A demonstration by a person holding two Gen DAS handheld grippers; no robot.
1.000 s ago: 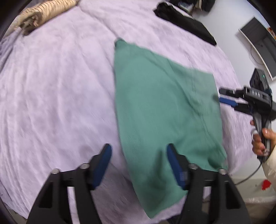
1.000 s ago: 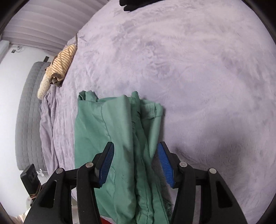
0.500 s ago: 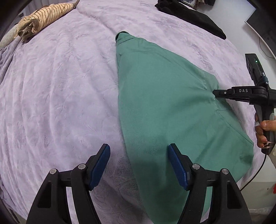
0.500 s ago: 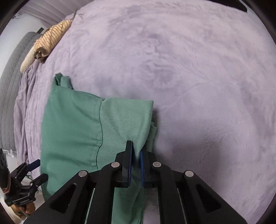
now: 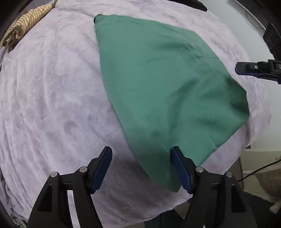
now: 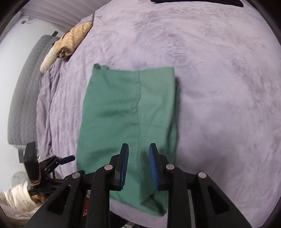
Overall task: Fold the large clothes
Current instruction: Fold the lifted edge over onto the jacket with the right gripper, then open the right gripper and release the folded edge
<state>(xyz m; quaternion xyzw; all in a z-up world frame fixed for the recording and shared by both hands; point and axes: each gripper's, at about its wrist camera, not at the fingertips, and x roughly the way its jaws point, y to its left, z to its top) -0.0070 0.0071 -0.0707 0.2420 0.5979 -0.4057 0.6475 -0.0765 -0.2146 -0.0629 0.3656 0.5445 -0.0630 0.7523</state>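
Note:
A green garment [image 5: 158,79] lies folded and flat on the lilac bed blanket [image 5: 52,105]. My left gripper [image 5: 141,152] is open just above the garment's near corner, and the cloth's left edge runs between its fingers without touching the pads. In the right wrist view the garment [image 6: 123,105] shows a seam down its middle. My right gripper [image 6: 138,152] hovers over its near end with its jaws opening. The cloth lies below them, unpinched. Each gripper also appears in the other's view: the right gripper [image 5: 245,69] and the left gripper [image 6: 65,159].
A beige striped garment [image 5: 26,22] [image 6: 70,42] lies bunched at the far corner of the bed. A black garment [image 5: 189,4] lies along the far edge. A grey quilted headboard [image 6: 22,87] stands left. A cream sleeve [image 6: 15,198] holds the left gripper.
The right gripper, shut on the garment's edge half a second ago, has let go and drawn back upward. The cloth now lies flat. The left gripper moved down toward the near corner.

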